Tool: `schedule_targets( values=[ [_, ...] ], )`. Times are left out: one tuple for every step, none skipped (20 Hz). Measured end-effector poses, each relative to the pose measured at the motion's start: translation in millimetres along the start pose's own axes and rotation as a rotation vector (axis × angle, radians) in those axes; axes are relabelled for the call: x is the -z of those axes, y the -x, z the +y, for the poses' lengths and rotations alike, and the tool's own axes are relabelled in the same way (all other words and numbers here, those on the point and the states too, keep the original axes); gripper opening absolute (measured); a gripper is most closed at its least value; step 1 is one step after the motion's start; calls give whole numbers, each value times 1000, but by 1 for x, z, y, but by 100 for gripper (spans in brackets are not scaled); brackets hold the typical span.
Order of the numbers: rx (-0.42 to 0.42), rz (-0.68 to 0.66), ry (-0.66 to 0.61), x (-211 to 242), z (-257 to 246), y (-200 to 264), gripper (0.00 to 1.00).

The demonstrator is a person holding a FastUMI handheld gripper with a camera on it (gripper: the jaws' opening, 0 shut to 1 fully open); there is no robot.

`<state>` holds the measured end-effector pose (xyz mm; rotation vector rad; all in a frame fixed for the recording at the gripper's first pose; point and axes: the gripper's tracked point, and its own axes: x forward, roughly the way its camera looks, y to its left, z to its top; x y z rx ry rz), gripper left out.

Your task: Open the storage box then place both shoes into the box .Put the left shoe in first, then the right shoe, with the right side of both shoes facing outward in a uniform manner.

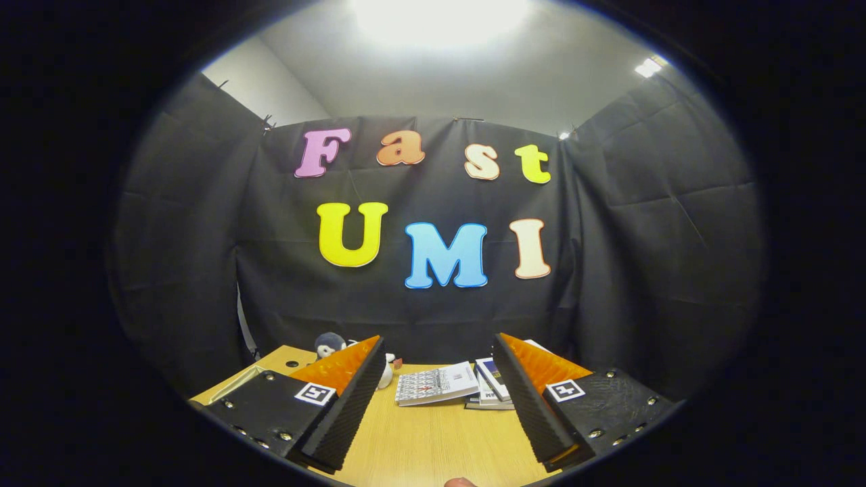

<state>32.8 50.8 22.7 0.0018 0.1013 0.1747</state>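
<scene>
My gripper (436, 396) is held level above a light wooden table (433, 439), its two black and orange fingers (342, 396) spread wide apart with nothing between them. I see bare tabletop in the gap between the fingers.
Beyond the fingers, at the back of the table, lies a stack of booklets and papers (436, 384), with more books (492, 382) beside the right finger. A small plush penguin (329, 345) peeks out behind the left finger. A fingertip of a person (460, 482) shows at the near table edge.
</scene>
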Motion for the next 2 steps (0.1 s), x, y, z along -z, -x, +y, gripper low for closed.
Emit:
schedule_targets(
  values=[
    [2,-6,2,-3,-1,1,98],
    [4,-15,2,-4,-2,1,98]
  ],
)
